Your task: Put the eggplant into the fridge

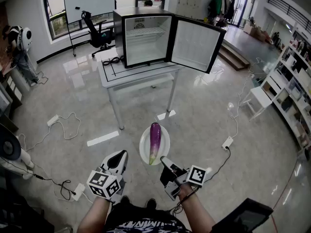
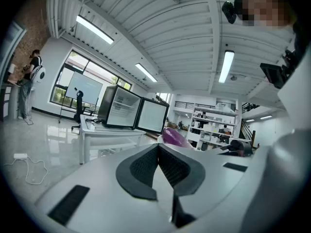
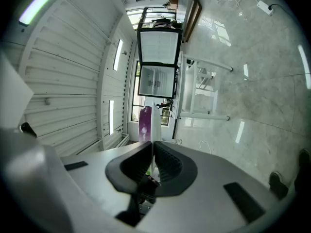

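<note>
A long purple eggplant (image 1: pixel 154 141) lies on a round white plate (image 1: pixel 144 148) that hangs in the air over the floor, in front of me. My right gripper (image 1: pixel 163 160) is shut on the plate's near rim; in the right gripper view the thin plate edge (image 3: pixel 152 130) stands between the jaws, with the eggplant (image 3: pixel 144 124) behind it. To the plate's left, my left gripper (image 1: pixel 123 153) is shut and holds nothing; the eggplant (image 2: pixel 175 136) shows past its jaws. The small black fridge (image 1: pixel 146 38) stands on a white table (image 1: pixel 141 75) ahead, its door (image 1: pixel 197 43) swung open to the right.
Cables and power strips (image 1: pixel 52 120) trail over the glossy floor, with tape marks (image 1: pixel 103 138) near the table legs. An office chair (image 1: pixel 97 33) and a whiteboard (image 1: pixel 88 0) stand behind the table. Shelves (image 1: pixel 296 81) and a white chair (image 1: pixel 257 98) line the right side.
</note>
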A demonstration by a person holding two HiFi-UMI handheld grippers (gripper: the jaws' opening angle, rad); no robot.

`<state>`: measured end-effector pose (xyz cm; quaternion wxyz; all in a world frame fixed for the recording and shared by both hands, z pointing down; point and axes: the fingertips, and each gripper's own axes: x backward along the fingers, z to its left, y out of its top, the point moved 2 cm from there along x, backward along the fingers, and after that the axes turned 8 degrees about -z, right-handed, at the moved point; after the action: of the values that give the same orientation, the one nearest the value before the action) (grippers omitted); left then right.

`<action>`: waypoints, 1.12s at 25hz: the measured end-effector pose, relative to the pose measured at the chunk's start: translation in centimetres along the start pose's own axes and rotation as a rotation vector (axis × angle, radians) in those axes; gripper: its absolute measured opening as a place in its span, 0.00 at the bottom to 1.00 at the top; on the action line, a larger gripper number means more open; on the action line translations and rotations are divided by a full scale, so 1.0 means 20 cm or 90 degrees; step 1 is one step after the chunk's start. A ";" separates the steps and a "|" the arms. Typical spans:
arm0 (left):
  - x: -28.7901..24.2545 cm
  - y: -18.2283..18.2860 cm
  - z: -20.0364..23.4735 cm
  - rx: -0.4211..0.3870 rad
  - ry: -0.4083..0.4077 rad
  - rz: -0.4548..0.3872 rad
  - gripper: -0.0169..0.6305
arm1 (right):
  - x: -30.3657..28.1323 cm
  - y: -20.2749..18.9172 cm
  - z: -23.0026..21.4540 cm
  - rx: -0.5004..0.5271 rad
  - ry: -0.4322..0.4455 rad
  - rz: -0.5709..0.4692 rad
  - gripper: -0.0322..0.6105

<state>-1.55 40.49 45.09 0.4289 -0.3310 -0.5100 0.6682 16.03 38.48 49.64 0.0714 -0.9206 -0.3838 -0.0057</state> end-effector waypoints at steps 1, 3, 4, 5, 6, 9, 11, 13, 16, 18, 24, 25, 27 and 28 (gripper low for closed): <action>0.01 0.01 0.01 -0.002 -0.004 0.001 0.04 | -0.01 -0.01 0.01 -0.003 0.000 -0.005 0.08; 0.01 0.03 0.03 -0.005 -0.015 0.003 0.04 | -0.02 -0.04 0.02 -0.006 -0.001 -0.015 0.08; 0.01 0.04 0.03 -0.007 -0.020 0.004 0.04 | -0.03 -0.04 0.03 -0.005 -0.002 -0.020 0.08; 0.01 0.06 0.05 -0.008 -0.026 0.004 0.04 | -0.05 -0.05 0.03 -0.003 -0.002 -0.026 0.08; 0.01 0.07 0.06 -0.011 -0.032 0.004 0.04 | -0.06 -0.07 0.04 -0.001 -0.002 -0.031 0.08; 0.02 0.11 0.10 -0.023 -0.049 0.001 0.04 | -0.10 -0.13 0.07 0.003 0.002 -0.043 0.08; 0.02 0.12 0.13 -0.032 -0.061 -0.003 0.04 | -0.12 -0.16 0.08 0.007 0.001 -0.052 0.08; 0.02 0.12 0.15 -0.037 -0.070 -0.004 0.04 | -0.13 -0.17 0.07 0.009 -0.006 -0.063 0.08; 0.02 0.13 0.18 -0.037 -0.080 -0.002 0.04 | -0.14 -0.20 0.06 0.003 -0.018 -0.077 0.08; 0.03 0.13 0.19 -0.037 -0.087 -0.003 0.04 | -0.14 -0.22 0.06 0.003 -0.022 -0.082 0.08; 0.06 0.13 0.27 -0.018 -0.097 0.002 0.04 | -0.20 -0.29 0.07 0.003 -0.022 -0.091 0.08; 0.07 0.14 0.30 -0.017 -0.098 0.002 0.04 | -0.22 -0.31 0.08 0.003 -0.023 -0.091 0.08; 0.08 0.15 0.33 -0.015 -0.099 0.003 0.04 | -0.26 -0.33 0.08 0.003 -0.024 -0.091 0.08; 0.08 0.15 0.34 -0.015 -0.099 0.003 0.04 | -0.27 -0.34 0.08 0.004 -0.025 -0.091 0.08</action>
<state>-9.00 38.91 43.94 0.3821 -0.2842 -0.5487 0.6871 7.37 39.66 48.66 0.0659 -0.8906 -0.4500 0.0082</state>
